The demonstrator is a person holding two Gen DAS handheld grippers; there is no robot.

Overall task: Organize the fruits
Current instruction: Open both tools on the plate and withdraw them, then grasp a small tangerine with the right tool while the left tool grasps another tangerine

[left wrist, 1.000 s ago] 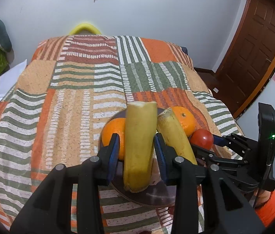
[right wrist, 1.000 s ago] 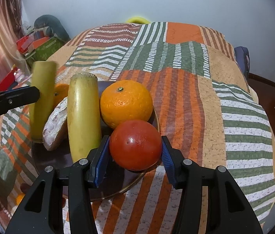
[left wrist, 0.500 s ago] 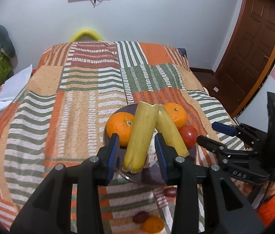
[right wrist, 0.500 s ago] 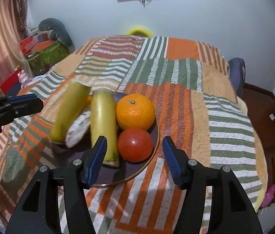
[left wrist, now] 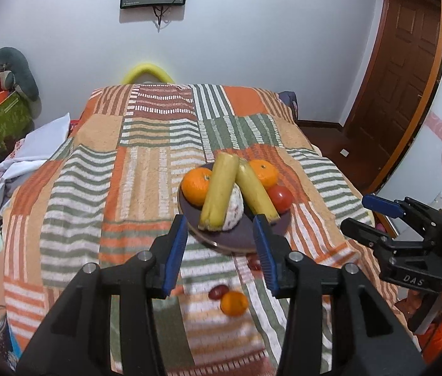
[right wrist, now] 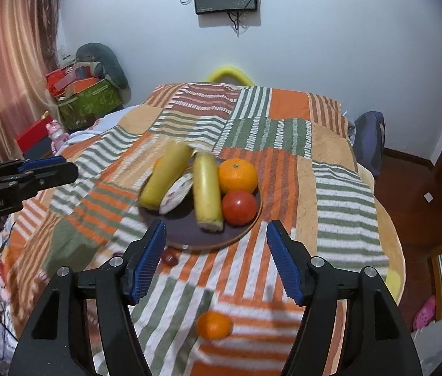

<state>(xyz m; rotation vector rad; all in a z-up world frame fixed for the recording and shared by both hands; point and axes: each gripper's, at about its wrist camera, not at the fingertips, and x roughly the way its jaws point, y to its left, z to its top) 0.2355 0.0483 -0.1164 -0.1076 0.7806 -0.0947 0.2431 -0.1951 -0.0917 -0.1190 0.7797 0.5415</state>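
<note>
Fruit sits on the plate (left wrist: 236,241) while both claws (left (left wrist: 222,250), right (right wrist: 218,263)) hang empty, jaws opening.

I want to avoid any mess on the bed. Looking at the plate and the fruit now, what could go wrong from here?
1. The plate sits on a soft blanket and is crowded; the leaning banana could roll off if nudged.
2. A loose orange and small dark fruits lie near the bed's front edge and may fall.
3. The left gripper and right gripper, both empty with jaws opening, hover close and might bump the plate.
</note>
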